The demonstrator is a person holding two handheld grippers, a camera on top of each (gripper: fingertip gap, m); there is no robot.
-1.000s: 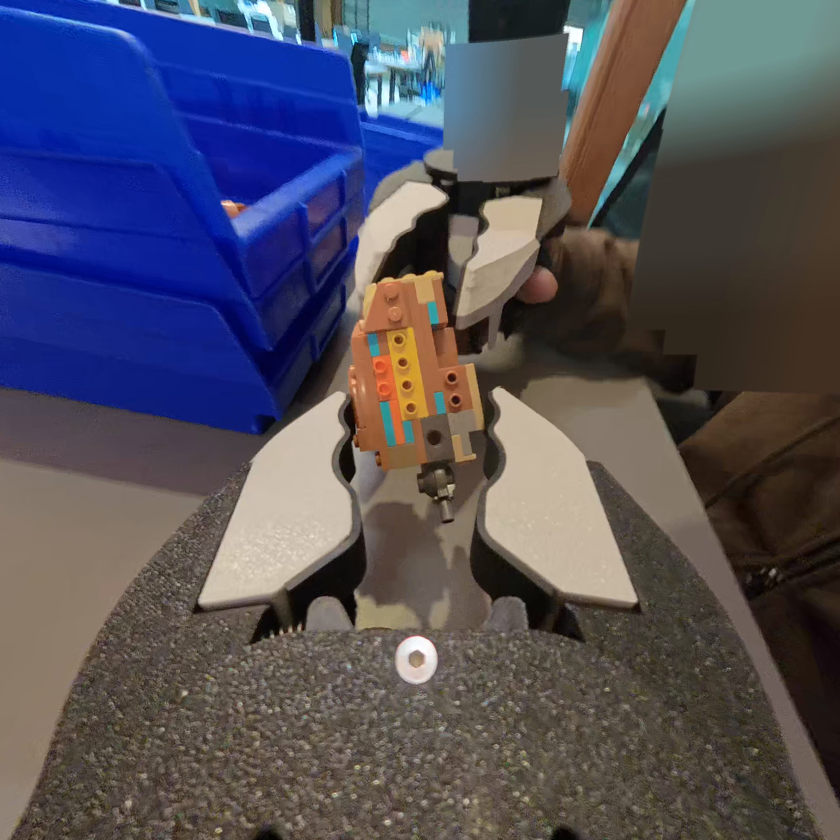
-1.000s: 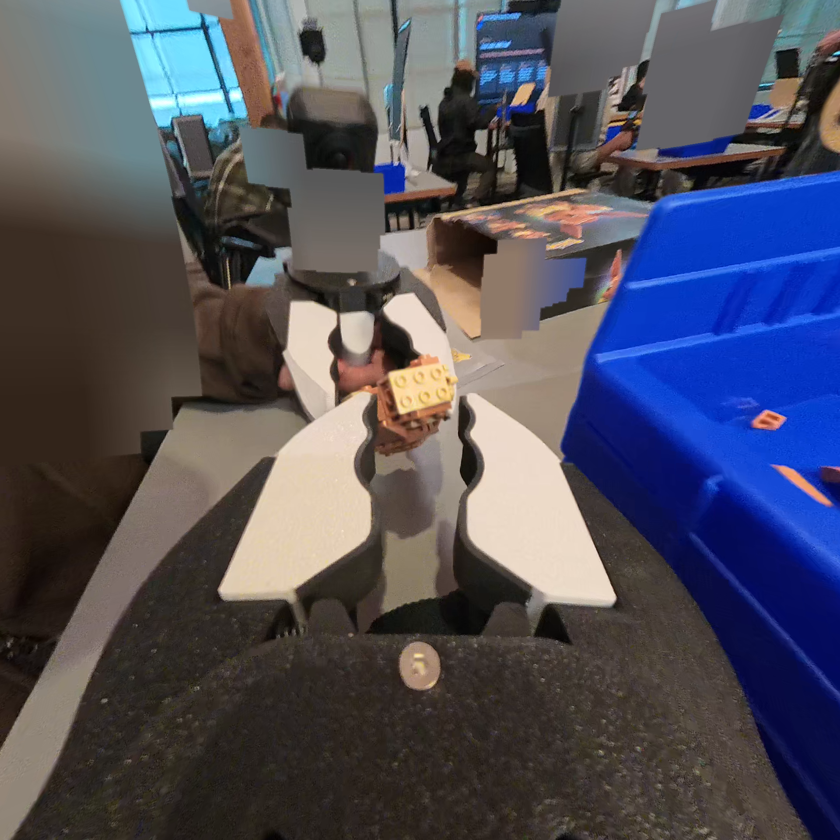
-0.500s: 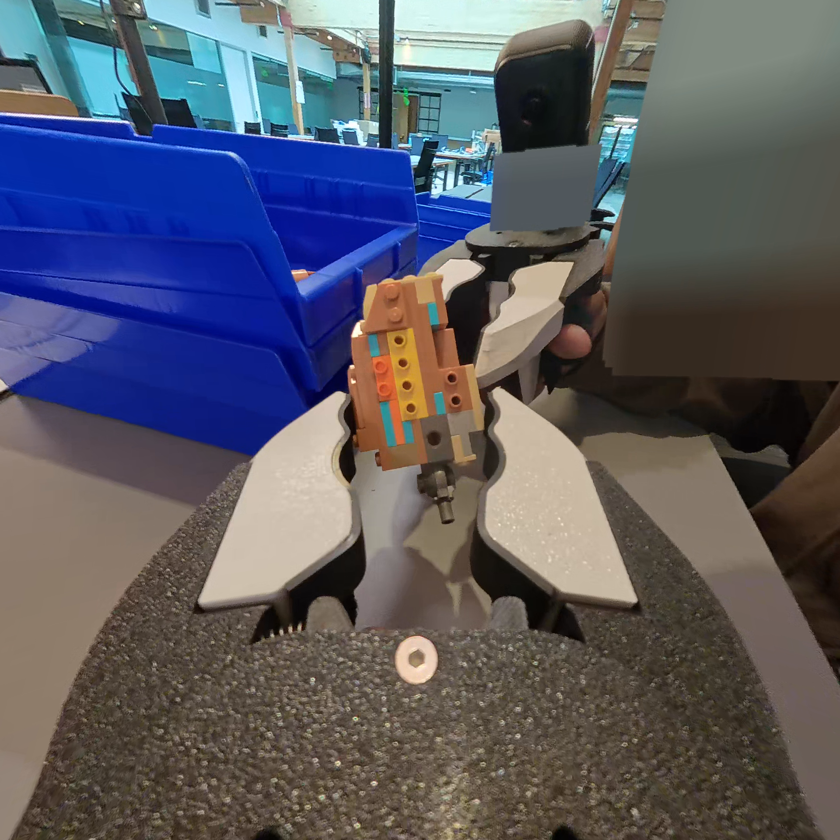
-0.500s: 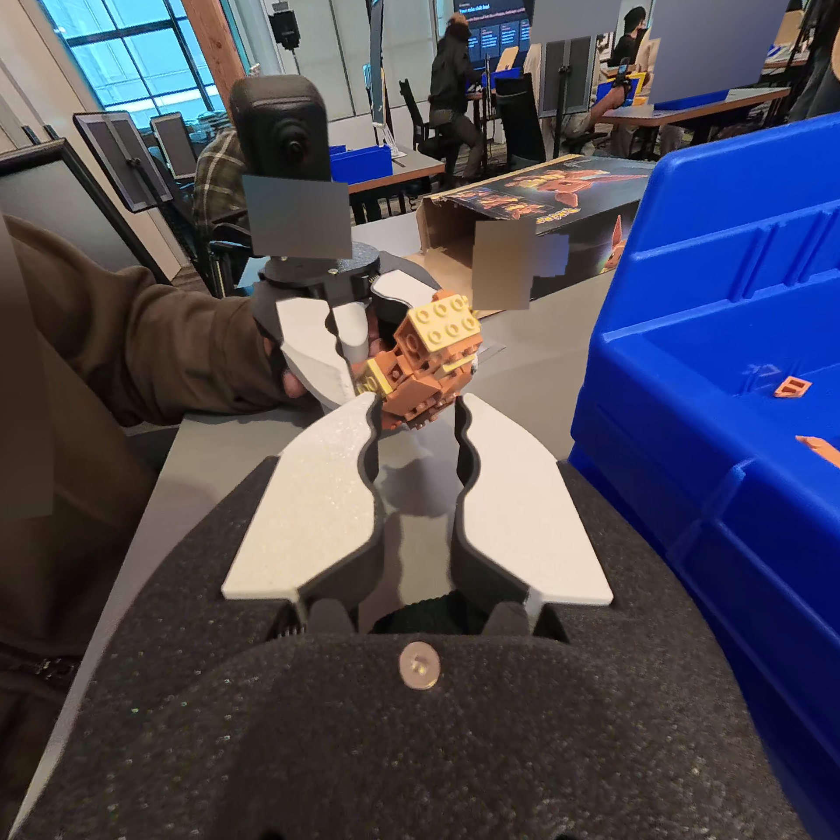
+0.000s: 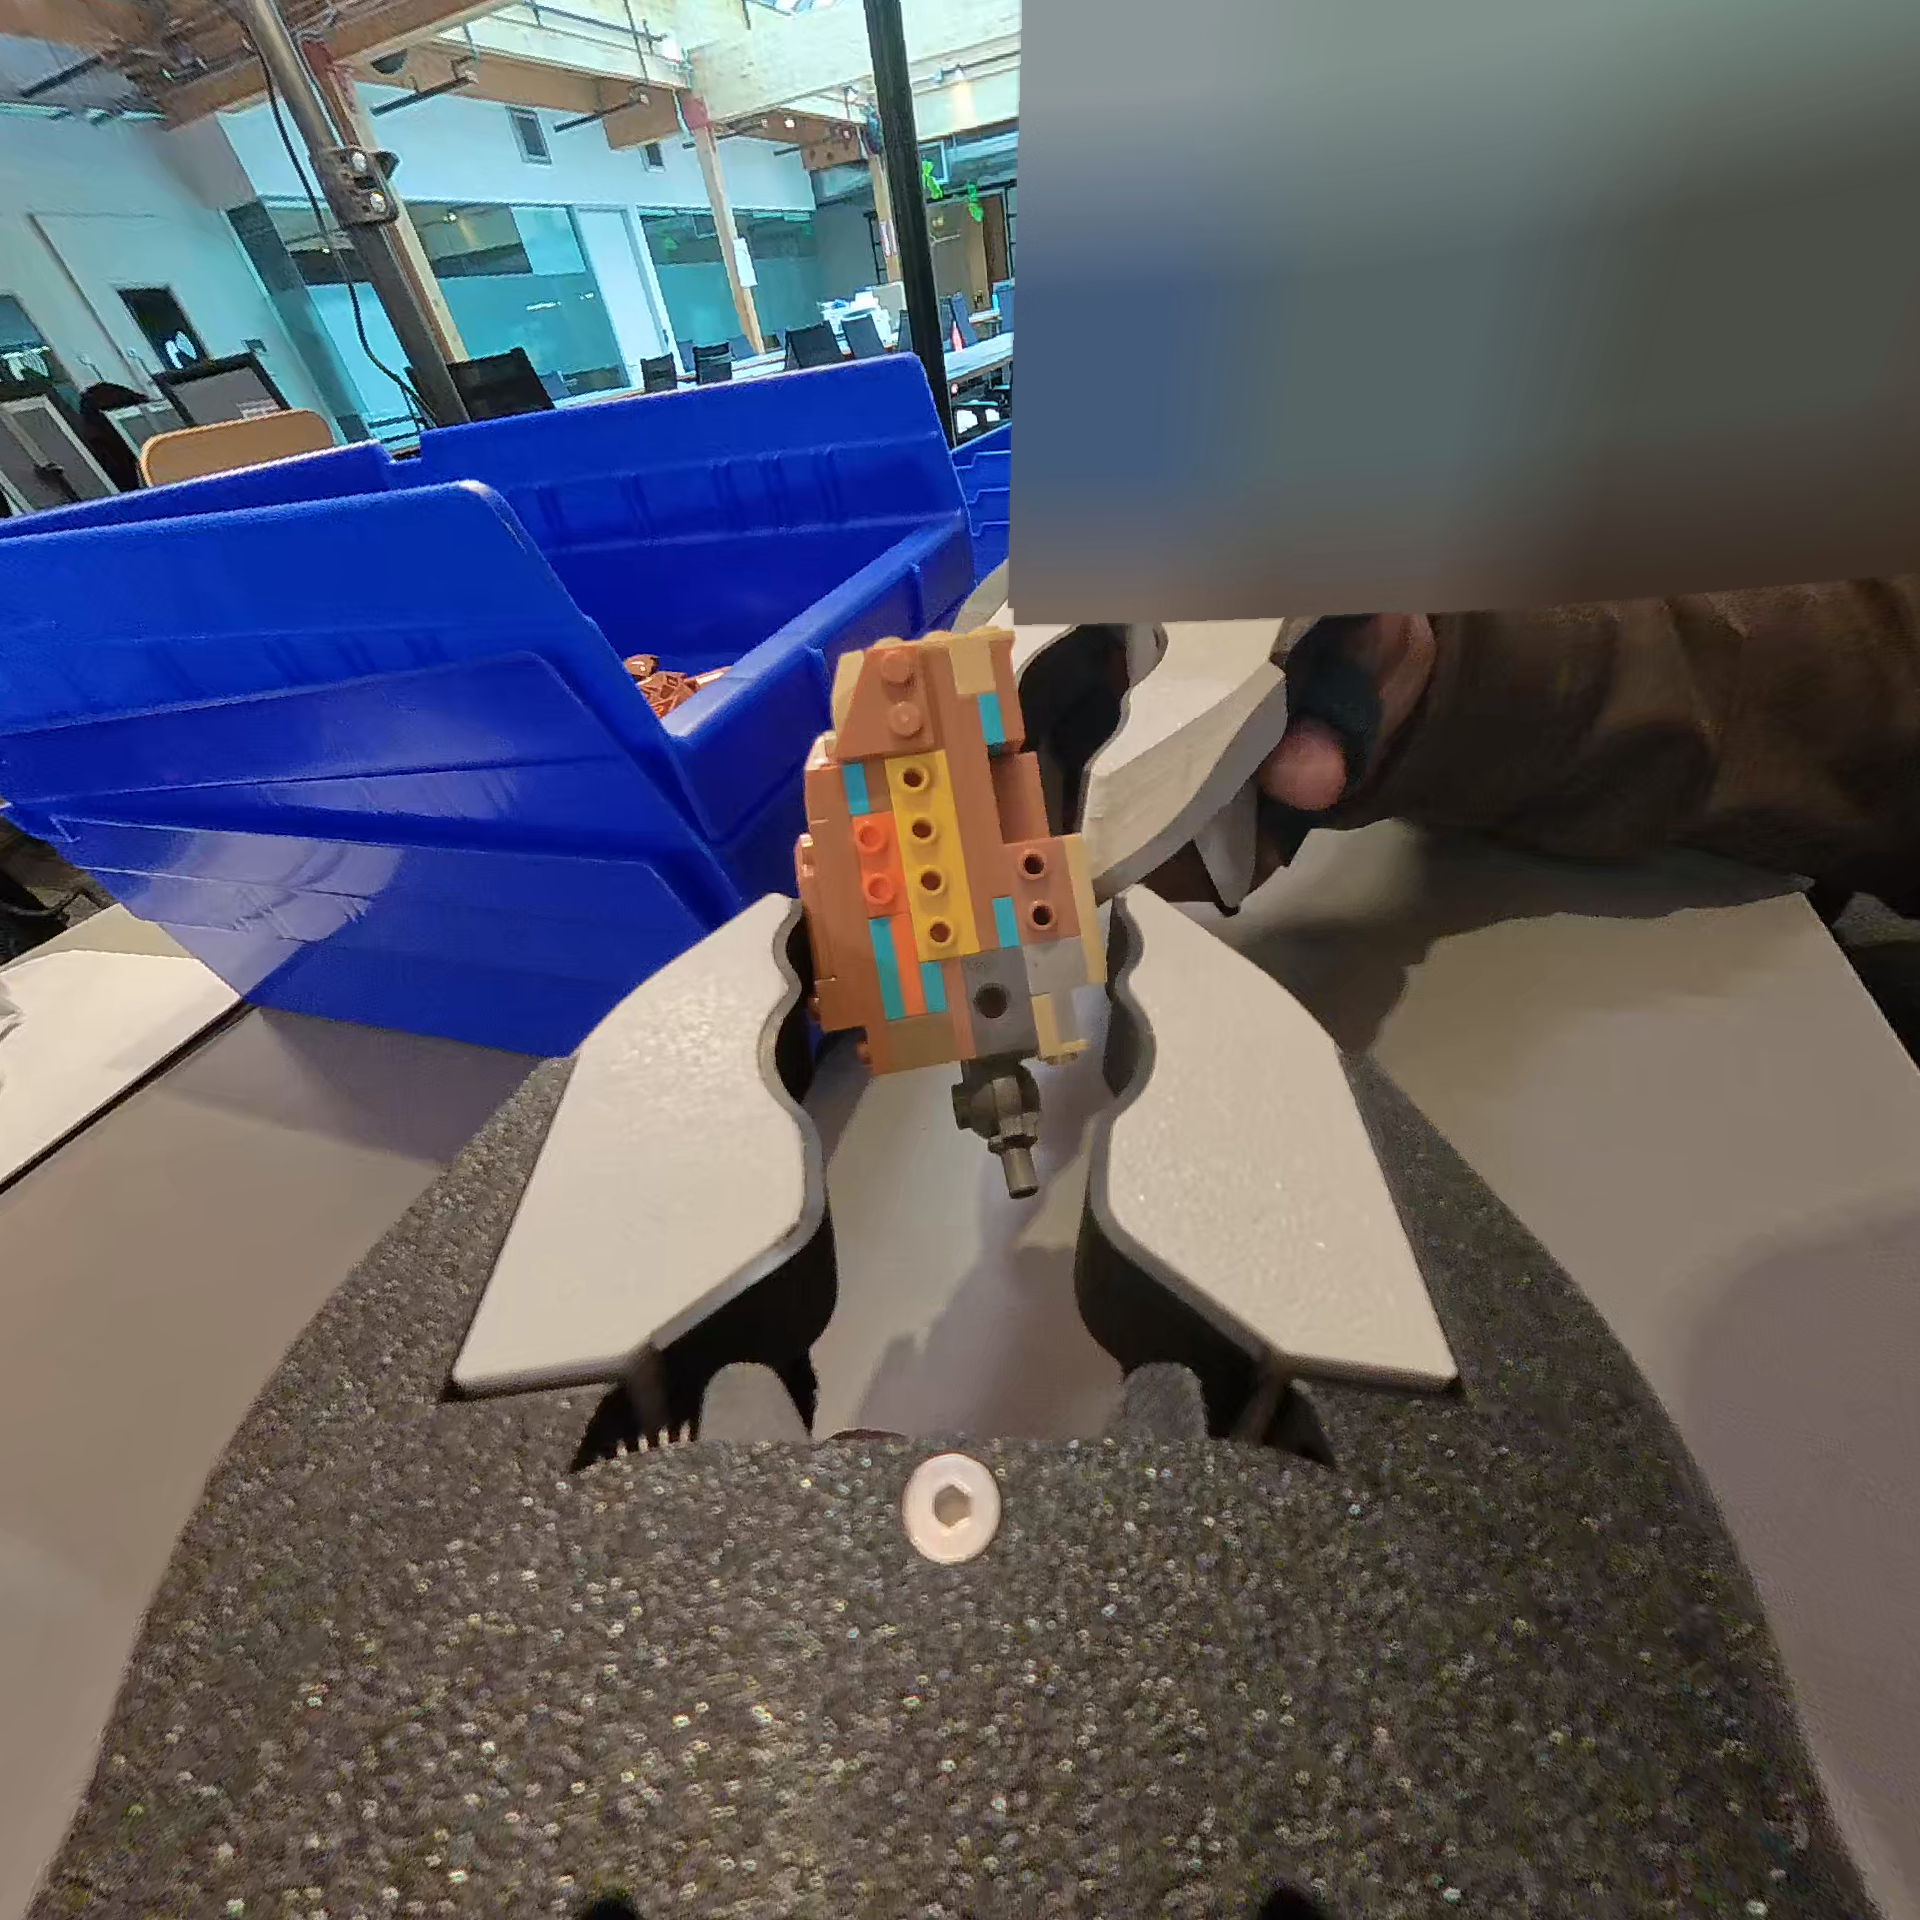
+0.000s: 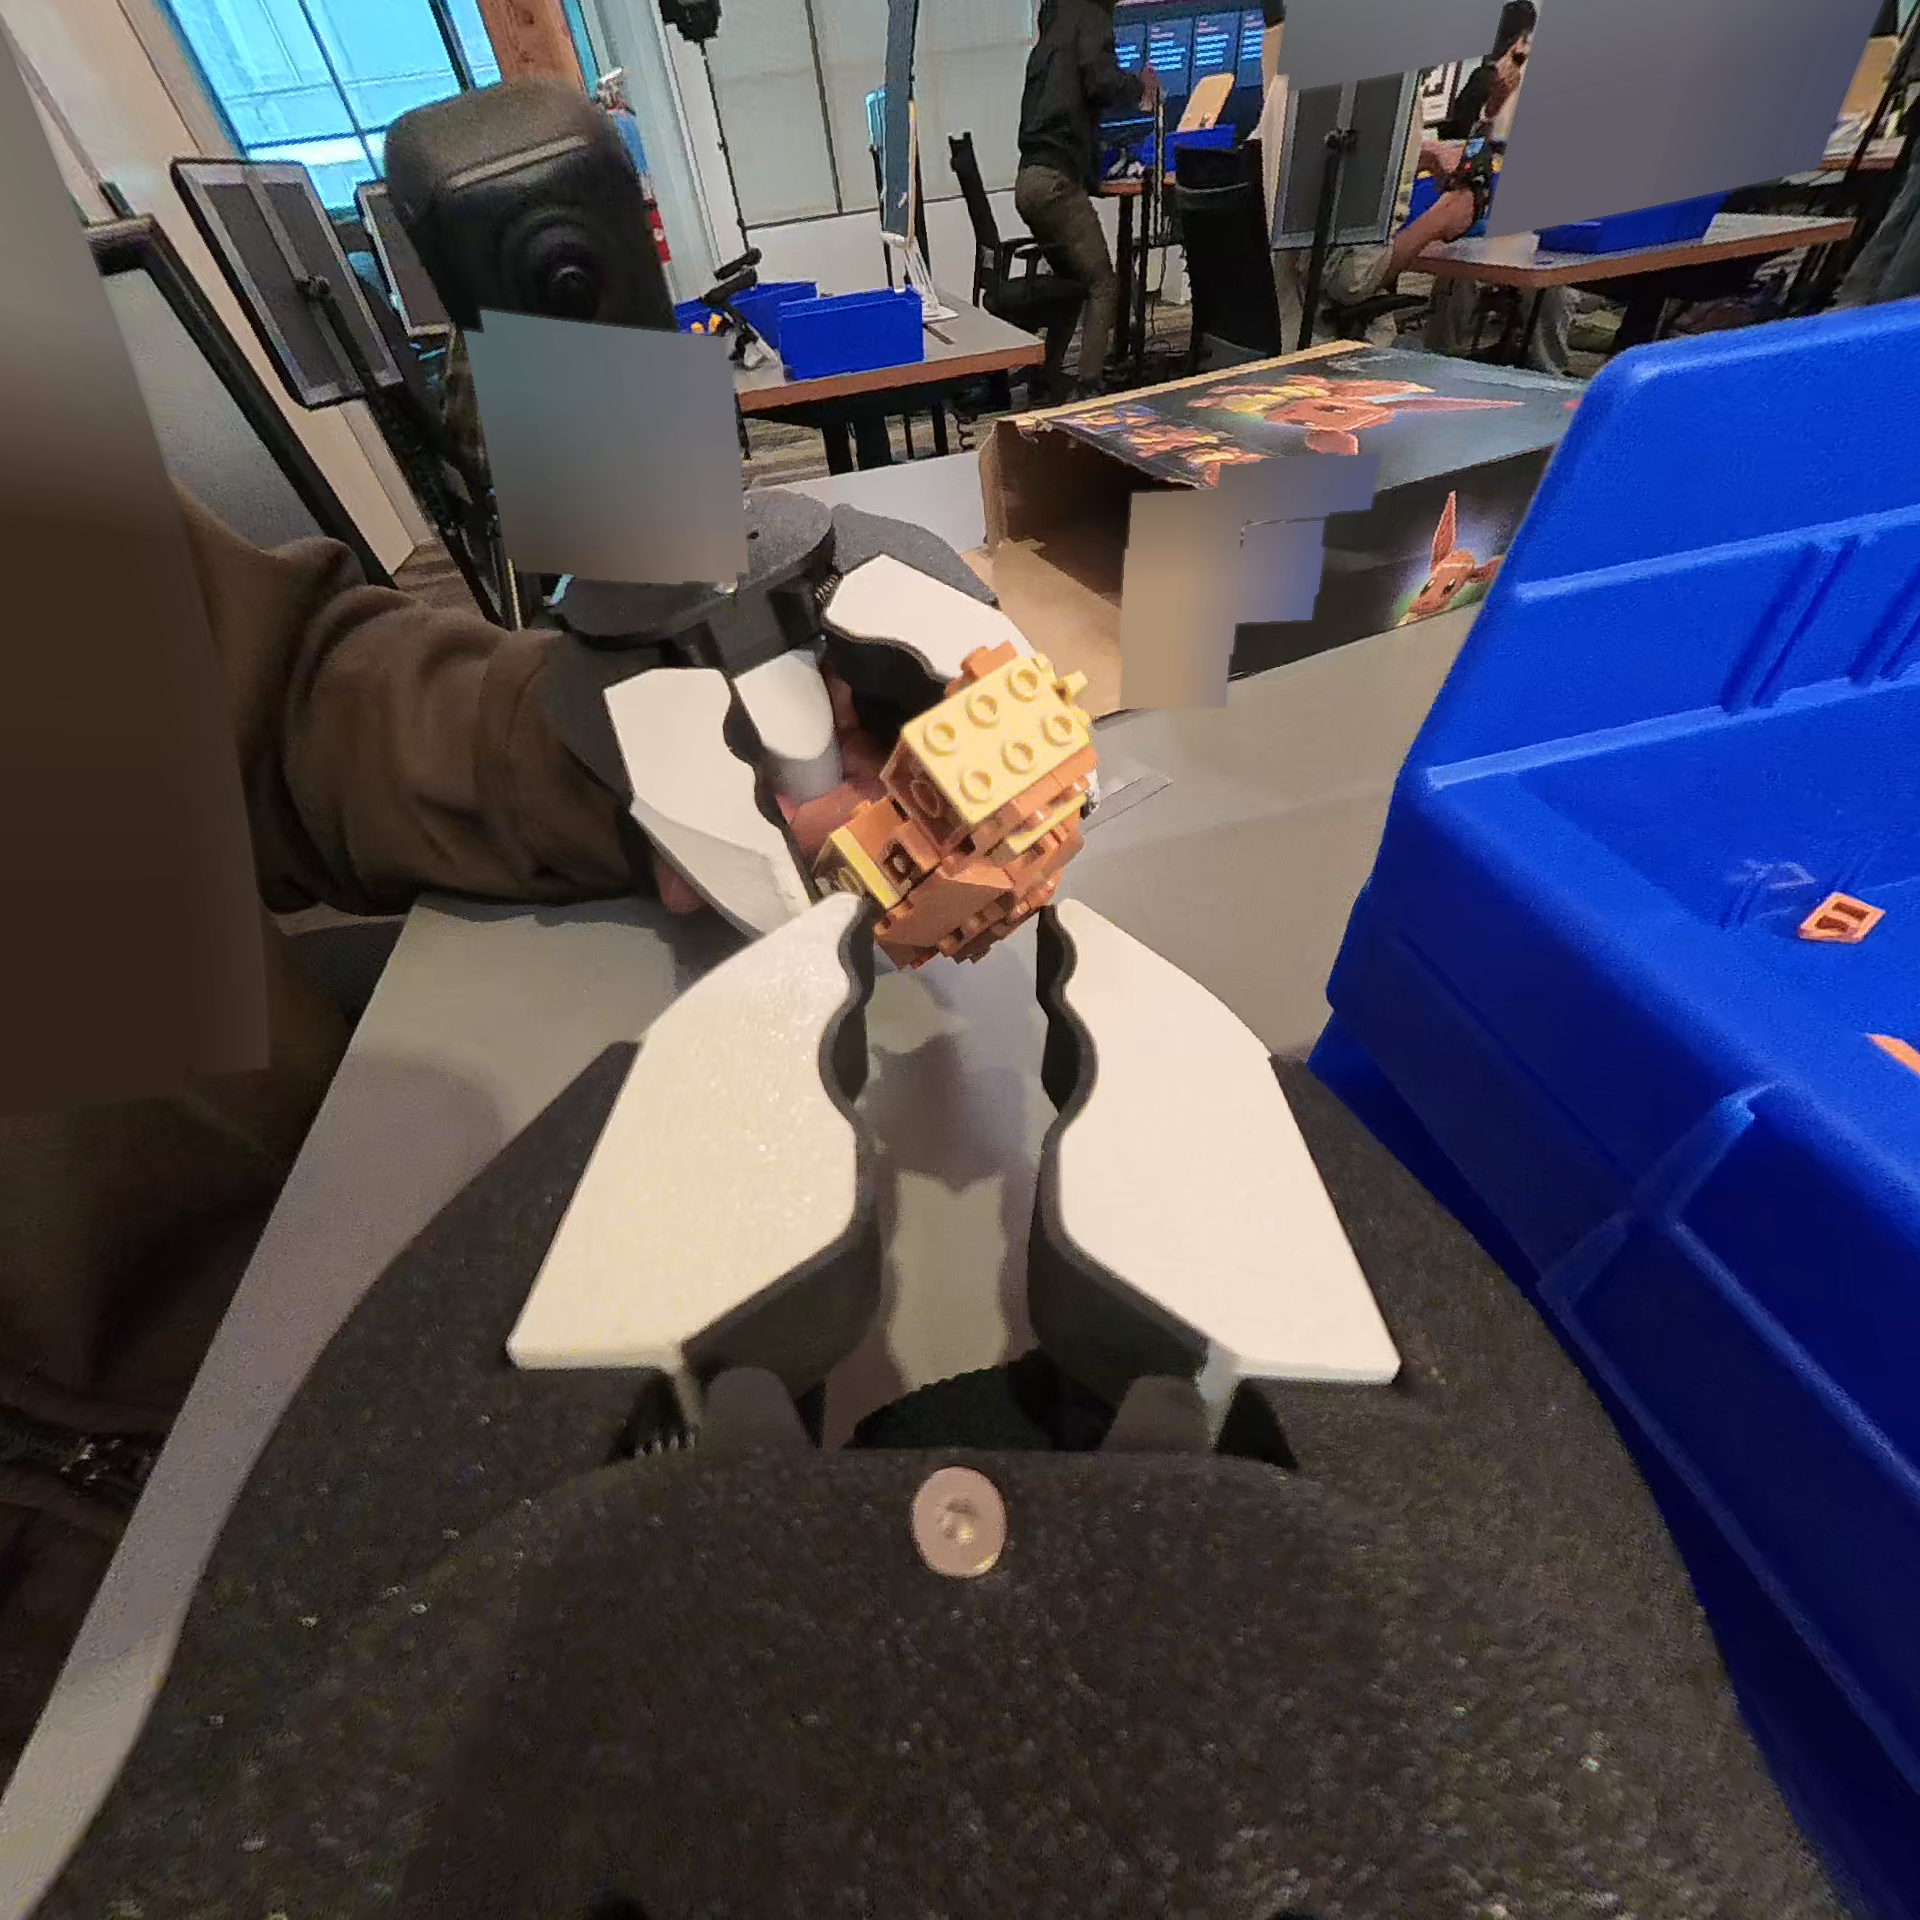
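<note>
A small brick model [image 5: 935, 862] in brown, tan, orange, yellow and teal, with a dark grey pin at its near end, is pinched between the fingertips of my left gripper [image 5: 954, 935] above the grey table [image 5: 1558, 1091]. The right gripper's finger [image 5: 1174, 769] touches the model's far right side. In the right wrist view the model [image 6: 987, 790] shows a tan studded top. My right gripper [image 6: 951, 920] is closed on its brown lower end. The left gripper's fingers [image 6: 717, 821] reach in from the far side.
Stacked blue bins [image 5: 364, 748] stand at the left with brown bricks [image 5: 665, 686] inside. A blue bin [image 6: 1662, 831] at the right holds small orange pieces [image 6: 1839, 920]. An open cardboard box [image 6: 1299, 416] lies behind. A person's brown sleeves [image 6: 395, 727] hold both grippers. Left and right tips are no more than a few centimetres apart.
Both grippers have risen together with the model between them, so more of the room shows behind. In the right wrist view the model sits higher and more tilted.
</note>
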